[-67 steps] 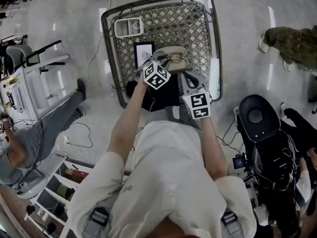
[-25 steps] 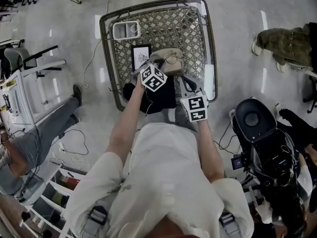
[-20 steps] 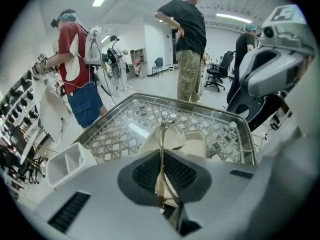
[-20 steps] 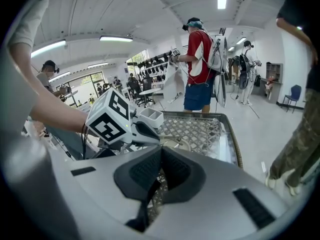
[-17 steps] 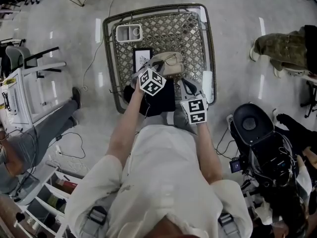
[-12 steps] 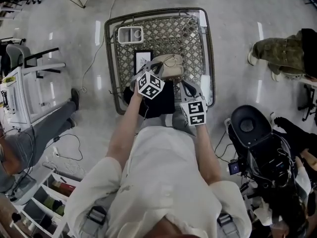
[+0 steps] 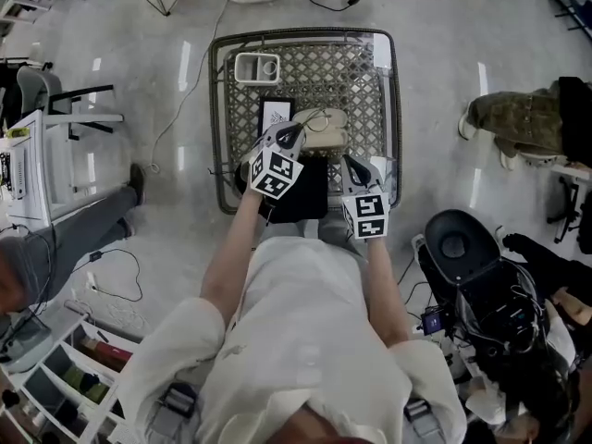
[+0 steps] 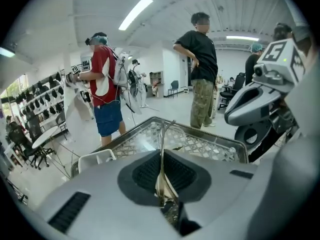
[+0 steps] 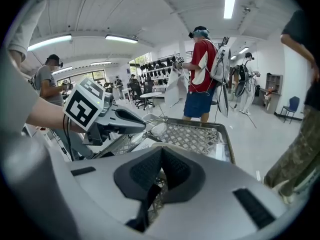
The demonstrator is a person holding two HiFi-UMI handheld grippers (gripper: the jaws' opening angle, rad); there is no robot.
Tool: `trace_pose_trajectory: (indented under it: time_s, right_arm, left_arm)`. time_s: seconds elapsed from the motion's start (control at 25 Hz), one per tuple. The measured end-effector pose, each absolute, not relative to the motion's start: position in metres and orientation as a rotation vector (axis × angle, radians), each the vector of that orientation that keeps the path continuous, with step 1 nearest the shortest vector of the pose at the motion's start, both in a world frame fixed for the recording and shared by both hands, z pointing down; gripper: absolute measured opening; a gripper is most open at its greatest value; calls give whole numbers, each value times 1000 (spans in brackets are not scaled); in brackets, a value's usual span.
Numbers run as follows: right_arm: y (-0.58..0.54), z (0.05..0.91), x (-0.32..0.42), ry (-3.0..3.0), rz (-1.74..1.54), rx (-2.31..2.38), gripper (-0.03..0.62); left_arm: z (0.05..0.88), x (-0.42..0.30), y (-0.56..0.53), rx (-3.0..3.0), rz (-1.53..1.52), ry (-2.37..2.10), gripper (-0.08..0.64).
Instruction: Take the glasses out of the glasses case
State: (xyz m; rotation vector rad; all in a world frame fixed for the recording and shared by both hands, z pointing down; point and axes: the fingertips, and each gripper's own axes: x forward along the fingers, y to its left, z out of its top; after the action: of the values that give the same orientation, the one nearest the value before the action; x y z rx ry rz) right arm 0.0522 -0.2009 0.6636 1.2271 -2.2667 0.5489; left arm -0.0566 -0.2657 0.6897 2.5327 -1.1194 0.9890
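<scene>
Glasses [image 8: 161, 145] are pinched in the left gripper [image 7: 292, 137]. Its fingers are shut tight on one thin side arm, and a round lens sticks up past the tips. The right gripper view shows the glasses up in the air above the desk [image 7: 363, 72], not lying down.

The glasses case [image 7: 325, 129] is tan and lies open near the middle of the desk. The left gripper is at 9 o'clock from the case, right by its edge. The right gripper [image 7: 357, 165] is at 4 o'clock from the case, close to it. Its fingers are almost shut, with only a thin slit between them. I see nothing clearly held there.

A white tray [image 7: 258, 67] sits at 10 o'clock from the case, in the far corner of the desk. A black-edged card [image 7: 275, 116] lies at 9 o'clock, just beside the case. A black cloth [image 7: 301, 188] lies at 7 o'clock, on the near edge.

I think the taking-out step is nearly done, since the glasses look free of the case. Next the left gripper should carry them away from the case, slowly, because a thin arm can slip or bend. Then it needs a bare spot on the desk to set them down gently.
</scene>
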Motion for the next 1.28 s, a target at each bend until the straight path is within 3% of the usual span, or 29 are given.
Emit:
trace_pose_trajectory:
  time_s: [1.28]
  right_arm:
    - [-188, 527, 38, -2417, 200, 1375, 6]
  left_arm:
    - [522, -96, -213, 2690, 488, -1285, 32]
